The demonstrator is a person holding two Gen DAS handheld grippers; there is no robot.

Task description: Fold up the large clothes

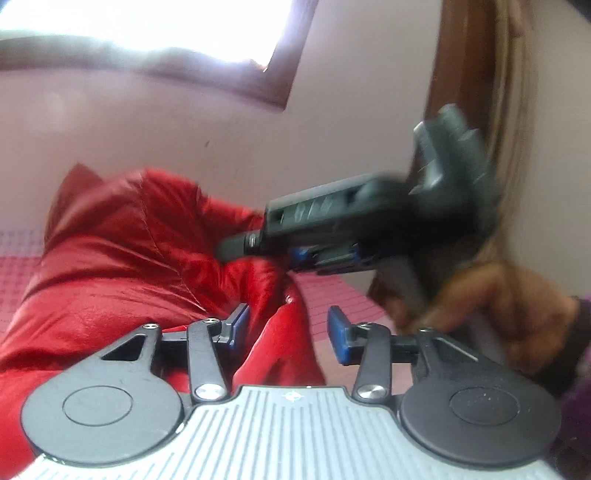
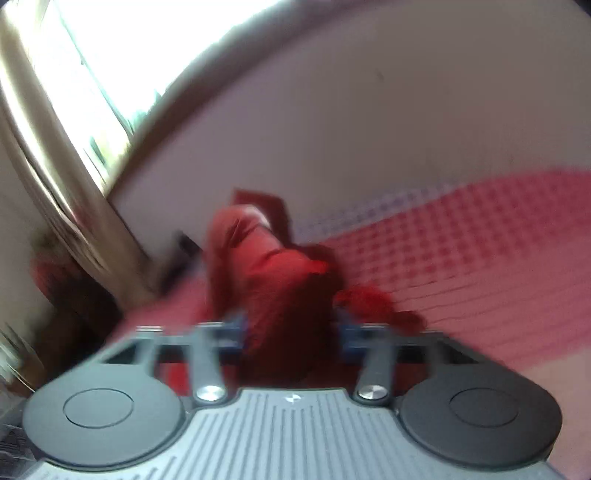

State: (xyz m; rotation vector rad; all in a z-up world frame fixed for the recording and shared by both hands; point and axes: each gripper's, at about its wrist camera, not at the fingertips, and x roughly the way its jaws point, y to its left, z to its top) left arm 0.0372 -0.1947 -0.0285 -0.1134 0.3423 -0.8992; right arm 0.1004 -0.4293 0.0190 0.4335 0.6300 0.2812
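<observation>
The left gripper (image 1: 286, 328) stands wide, a ridge of the glossy red jacket (image 1: 122, 266) passing between its pads ungripped; close low on it. The right gripper (image 2: 291, 332), blurred, has bunched slick fabric between its fingers on the pink checked bedspread (image 2: 461, 258); grip unclear.

One red garment (image 1: 122, 266), two hand-held grippers (image 1: 288, 328), one window (image 1: 155, 26)
</observation>
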